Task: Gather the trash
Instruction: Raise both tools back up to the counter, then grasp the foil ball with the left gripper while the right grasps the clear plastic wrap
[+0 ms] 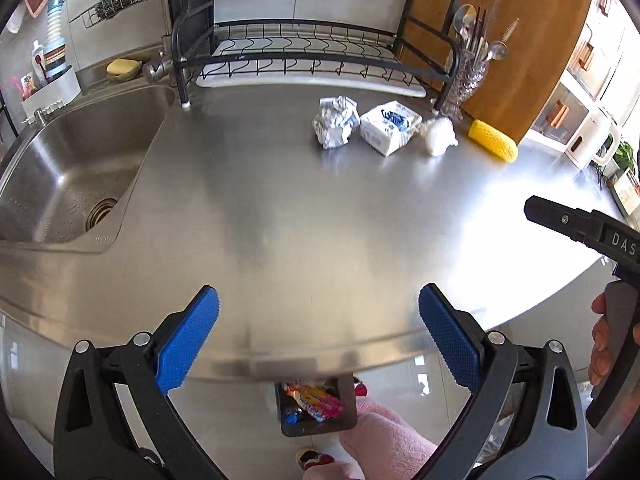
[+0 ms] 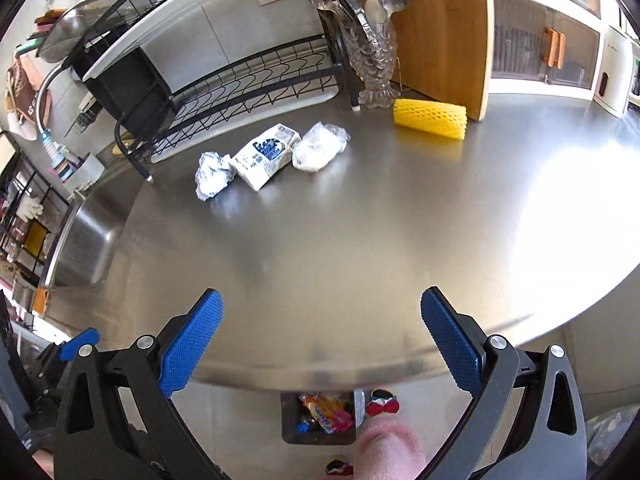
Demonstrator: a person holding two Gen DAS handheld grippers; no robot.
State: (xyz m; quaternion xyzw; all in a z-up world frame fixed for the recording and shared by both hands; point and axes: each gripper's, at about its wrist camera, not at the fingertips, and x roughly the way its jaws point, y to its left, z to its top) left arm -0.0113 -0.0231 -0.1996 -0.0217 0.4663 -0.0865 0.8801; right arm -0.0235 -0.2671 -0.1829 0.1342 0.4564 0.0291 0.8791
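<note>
Both grippers are hanging wide open over the counter's [image 1: 280, 220] front edge, holding nothing: the left gripper [image 1: 319, 312], the right gripper [image 2: 322, 312]. The crumpled paper [image 1: 335, 121], small carton [image 1: 390, 127], white bag [image 1: 439, 136] and yellow foam net [image 1: 493, 139] are sitting far back by the dish rack [image 1: 304, 54]. A bin [image 1: 316, 406] is sitting on the floor below.

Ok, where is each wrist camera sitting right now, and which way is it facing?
Left wrist: at the counter's front edge, facing the dish rack, sink on its left; own open left gripper, right gripper and a hand show.
Right wrist: same edge, further right, angled left; own open right gripper and a left gripper's finger show.
Shared: crumpled paper, carton, yellow foam net, floor bin.
</note>
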